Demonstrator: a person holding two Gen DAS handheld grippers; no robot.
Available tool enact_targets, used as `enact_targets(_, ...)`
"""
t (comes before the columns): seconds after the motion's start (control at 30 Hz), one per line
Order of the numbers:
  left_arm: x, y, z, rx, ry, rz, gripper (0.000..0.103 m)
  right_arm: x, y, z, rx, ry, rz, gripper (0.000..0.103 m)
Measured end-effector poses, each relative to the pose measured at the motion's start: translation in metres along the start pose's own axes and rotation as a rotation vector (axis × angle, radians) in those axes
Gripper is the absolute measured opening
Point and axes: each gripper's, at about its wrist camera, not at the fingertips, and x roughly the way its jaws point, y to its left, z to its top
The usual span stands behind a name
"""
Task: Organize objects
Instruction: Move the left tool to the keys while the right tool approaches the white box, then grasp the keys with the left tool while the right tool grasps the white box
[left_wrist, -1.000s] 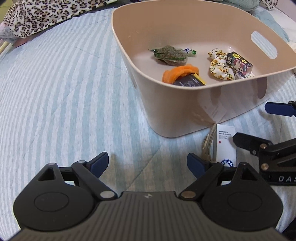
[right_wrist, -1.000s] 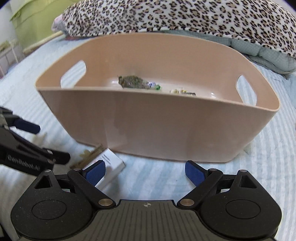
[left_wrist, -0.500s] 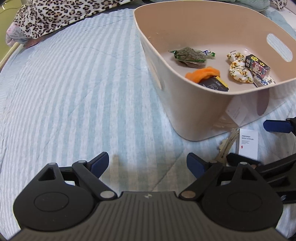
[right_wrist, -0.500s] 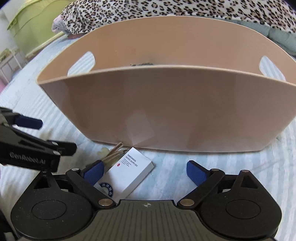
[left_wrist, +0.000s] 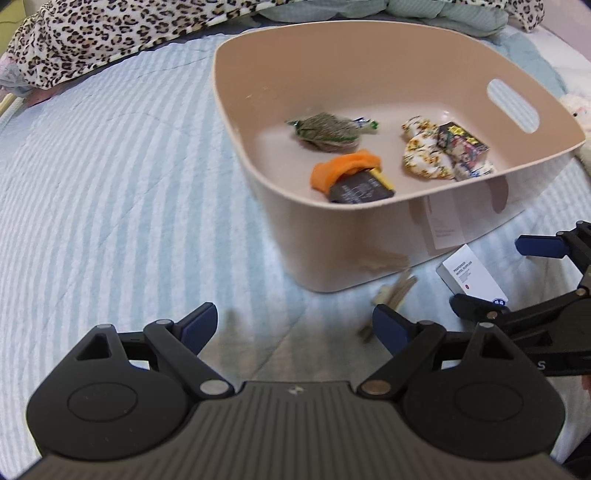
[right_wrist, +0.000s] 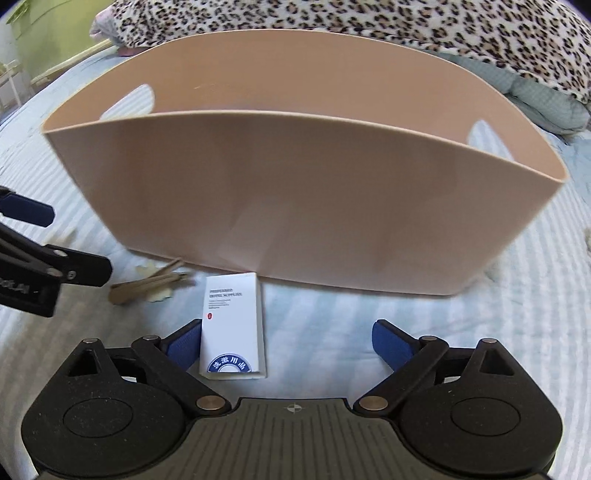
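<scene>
A beige plastic tub (left_wrist: 369, 240) (right_wrist: 295, 206) stands on the striped bed cover. Inside it lie a green-brown pouch (left_wrist: 325, 131), an orange cloth (left_wrist: 343, 166) over a dark packet (left_wrist: 360, 188), a floral scrunchie (left_wrist: 424, 155) and a small patterned box (left_wrist: 463, 146). A white flat box (right_wrist: 232, 325) (left_wrist: 472, 275) lies on the bed in front of the tub, just inside my right gripper's left finger. Tan wooden pieces (right_wrist: 147, 284) (left_wrist: 395, 291) lie beside it. My right gripper (right_wrist: 288, 347) (left_wrist: 517, 273) is open around the box. My left gripper (left_wrist: 295, 325) is open and empty.
A leopard-print blanket (right_wrist: 369, 33) (left_wrist: 92, 40) and a pale green quilt (left_wrist: 424, 9) lie behind the tub. A green cabinet (right_wrist: 48, 33) stands at far left. The striped bed cover (left_wrist: 110, 203) stretches left of the tub.
My right gripper has dropped lower and moved forward, so the white box now lies between its fingers. My left gripper has drawn back and turned, with the tub now nearer centre.
</scene>
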Motion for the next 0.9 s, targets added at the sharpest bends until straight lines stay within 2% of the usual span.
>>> enact_targets(0.33,0.018,-0.028,-0.002,0.035,0.034,-0.101,0.091,-0.008,-0.027,-0.008,0.017,0.004,-0.036,0.094)
enact_targets(0.5,0.033,-0.032,-0.007,0.053,0.056,-0.107,0.088,-0.008,-0.034,-0.009,0.025,-0.010,-0.017,0.092)
enact_targets(0.57,0.031,-0.030,-0.010,0.061,0.043,-0.119,0.079,-0.010,-0.033,-0.007,0.013,-0.019,-0.009,0.091)
enact_targets(0.67,0.028,-0.026,-0.011,0.058,0.037,-0.128,0.066,-0.008,-0.023,-0.004,-0.005,-0.031,0.006,0.079)
enact_targets(0.77,0.024,-0.025,-0.010,0.069,0.027,-0.132,0.040,-0.012,-0.020,-0.006,-0.023,-0.040,0.024,0.065)
enact_targets(0.8,0.023,-0.025,-0.010,0.075,0.026,-0.142,0.027,-0.014,-0.019,-0.006,-0.028,-0.042,0.031,0.059)
enact_targets(0.83,0.022,-0.026,-0.010,0.079,0.025,-0.145,0.023,-0.015,-0.017,-0.006,-0.032,-0.044,0.035,0.052)
enact_targets(0.87,0.022,-0.028,-0.008,0.090,0.022,-0.143,0.023,-0.017,-0.017,-0.006,-0.033,-0.048,0.035,0.047)
enact_targets(0.9,0.022,-0.031,-0.009,0.108,0.016,-0.137,0.022,-0.018,-0.017,-0.006,-0.032,-0.053,0.032,0.038)
